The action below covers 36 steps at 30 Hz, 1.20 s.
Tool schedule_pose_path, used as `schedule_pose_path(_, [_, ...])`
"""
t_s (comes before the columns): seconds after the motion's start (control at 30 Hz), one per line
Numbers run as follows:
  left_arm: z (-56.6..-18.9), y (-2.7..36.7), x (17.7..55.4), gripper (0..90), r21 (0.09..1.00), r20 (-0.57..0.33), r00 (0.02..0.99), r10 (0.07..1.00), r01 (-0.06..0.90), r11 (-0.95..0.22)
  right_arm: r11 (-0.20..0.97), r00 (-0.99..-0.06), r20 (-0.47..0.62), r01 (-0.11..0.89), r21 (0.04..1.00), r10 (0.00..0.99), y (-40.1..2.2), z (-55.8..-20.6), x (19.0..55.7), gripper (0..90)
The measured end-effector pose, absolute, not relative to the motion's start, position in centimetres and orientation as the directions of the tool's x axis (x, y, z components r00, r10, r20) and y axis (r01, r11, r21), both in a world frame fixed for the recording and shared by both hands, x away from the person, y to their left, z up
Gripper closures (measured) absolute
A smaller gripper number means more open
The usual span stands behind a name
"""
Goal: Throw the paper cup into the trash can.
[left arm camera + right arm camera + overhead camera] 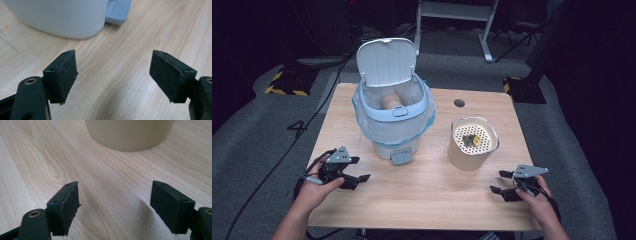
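The beige canister point(472, 144) with the perforated insert and some scraps in it sits right of the counter's point(422, 200) middle, just beside the white bin point(394, 107), whose lid stands open. Our right hand-held gripper point(503, 182) hovers near the front right corner, jaws spread wide and empty, aimed at the canister. The left hand-held gripper point(357, 169) is also open and empty, near the front left corner by the bin's pedal point(402, 157). We'd say grab the canister low on its wall, squarely, before tipping.
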State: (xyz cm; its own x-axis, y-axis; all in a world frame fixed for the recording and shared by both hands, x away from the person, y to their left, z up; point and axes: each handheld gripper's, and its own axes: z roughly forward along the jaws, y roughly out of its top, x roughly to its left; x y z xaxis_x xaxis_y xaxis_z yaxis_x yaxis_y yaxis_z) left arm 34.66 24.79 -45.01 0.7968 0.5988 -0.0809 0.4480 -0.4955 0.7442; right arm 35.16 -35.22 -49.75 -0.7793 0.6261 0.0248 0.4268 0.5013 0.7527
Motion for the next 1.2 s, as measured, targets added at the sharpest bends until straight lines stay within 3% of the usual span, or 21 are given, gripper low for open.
schedule_pose_path(0.23, [-43.2, 25.7, 34.7, 21.6, 0.784, -0.094, 0.760, 0.643, 0.454, -0.423, 0.515, -0.772, -0.002, 0.422, 0.746, 0.636, -35.7, -50.4, 35.3, 22.6])
schedule_pose_path(0.3, [-42.6, 26.1, 34.8, 18.4, 0.799, -0.094, 0.750, 0.655, 0.449, -0.400, 0.511, -0.749, -0.012, 0.441, 0.737, 0.663, -35.7, -50.4, 35.3, 14.6])
schedule_pose_path(0.4, [-41.7, 26.5, 35.0, 18.5, 0.817, -0.105, 0.737, 0.667, 0.446, -0.364, 0.510, -0.742, -0.011, 0.449, 0.733, 0.670, -35.7, -50.5, 35.4, 12.2])
schedule_pose_path(0.53, [-39.8, 26.9, 35.4, 19.1, 0.844, -0.109, 0.735, 0.669, 0.424, -0.329, 0.478, -0.671, -0.013, 0.514, 0.712, 0.741, -35.4, -50.6, 35.4, 0.1])
schedule_pose_path(1.2, [-29.5, 27.6, 38.1, 24.7, 0.924, -0.040, 0.726, 0.687, 0.288, -0.250, 0.481, -0.676, -0.009, 0.514, 0.710, 0.737, -35.5, -50.6, 35.5, 0.2])
